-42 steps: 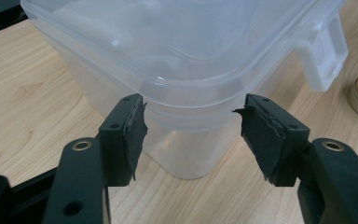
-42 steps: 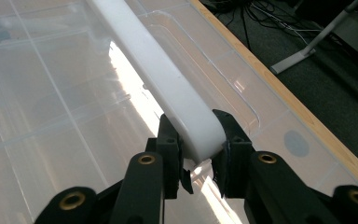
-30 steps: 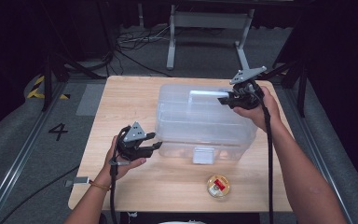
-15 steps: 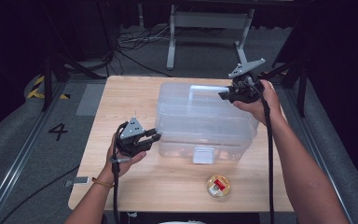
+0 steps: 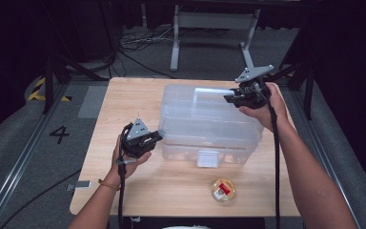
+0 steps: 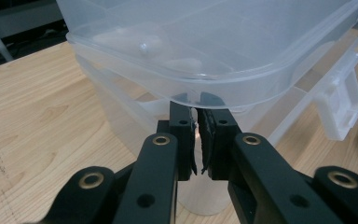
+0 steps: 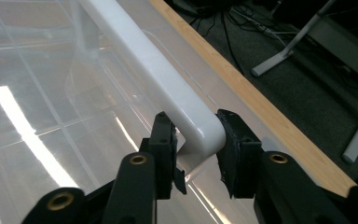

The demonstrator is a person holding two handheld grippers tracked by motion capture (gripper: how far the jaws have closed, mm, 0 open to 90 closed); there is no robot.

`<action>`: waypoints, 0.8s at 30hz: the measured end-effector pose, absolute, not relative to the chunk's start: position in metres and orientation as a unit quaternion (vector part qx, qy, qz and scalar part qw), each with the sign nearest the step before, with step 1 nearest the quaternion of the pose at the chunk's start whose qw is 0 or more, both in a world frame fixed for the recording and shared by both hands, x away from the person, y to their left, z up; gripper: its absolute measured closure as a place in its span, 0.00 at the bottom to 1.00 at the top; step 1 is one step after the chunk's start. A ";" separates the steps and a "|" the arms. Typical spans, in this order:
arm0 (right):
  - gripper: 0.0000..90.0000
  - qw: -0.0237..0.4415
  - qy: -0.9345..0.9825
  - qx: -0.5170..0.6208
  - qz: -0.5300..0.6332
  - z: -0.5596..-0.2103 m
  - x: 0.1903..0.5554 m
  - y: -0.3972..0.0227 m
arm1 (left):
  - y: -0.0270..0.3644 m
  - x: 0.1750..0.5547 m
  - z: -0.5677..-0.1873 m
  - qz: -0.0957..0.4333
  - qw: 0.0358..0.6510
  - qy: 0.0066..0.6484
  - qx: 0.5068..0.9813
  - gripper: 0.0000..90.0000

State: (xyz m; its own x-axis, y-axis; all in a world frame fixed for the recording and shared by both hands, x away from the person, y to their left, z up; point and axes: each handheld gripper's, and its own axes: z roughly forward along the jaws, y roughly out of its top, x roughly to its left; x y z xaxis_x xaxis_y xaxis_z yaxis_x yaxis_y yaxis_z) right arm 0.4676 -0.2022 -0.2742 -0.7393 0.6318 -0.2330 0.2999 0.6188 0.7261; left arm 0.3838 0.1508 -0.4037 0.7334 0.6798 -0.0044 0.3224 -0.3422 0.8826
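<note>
A clear plastic storage box [image 5: 209, 124] with its lid [image 6: 214, 42] on stands in the middle of the wooden table [image 5: 124, 95]. My left gripper [image 5: 158, 138] is at the box's near left corner. Its jaws have just been closing and now pinch the lid's lower edge [image 6: 242, 100], tips [image 6: 198, 105] tucked under the overhang. My right gripper [image 5: 228, 99] is at the far right of the lid, with the white handle [image 7: 144, 60] between its jaws [image 7: 198, 135]. Those jaws have just been opening; a thin gap shows beside the left pad [image 7: 165, 135].
A white latch [image 5: 208, 158] hangs on the box's near side. A small round tin [image 5: 223, 189] with a red label lies near the table's front edge. Dark floor, cables and a metal stand [image 5: 209, 28] lie beyond the table.
The left gripper's jaws have drawn together at the box's corner. The right gripper stays at the handle, and both hands keep their places.
</note>
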 end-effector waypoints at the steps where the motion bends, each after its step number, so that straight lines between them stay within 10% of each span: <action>1: 0.76 0.243 0.866 0.268 0.346 -0.273 0.466 -0.203 | 0.151 0.384 -0.404 0.189 0.479 0.313 0.798 0.93; 24: 0.56 0.318 0.792 0.296 0.428 -0.299 0.385 -0.338 | 0.149 0.385 -0.399 0.204 0.471 0.299 0.804 0.91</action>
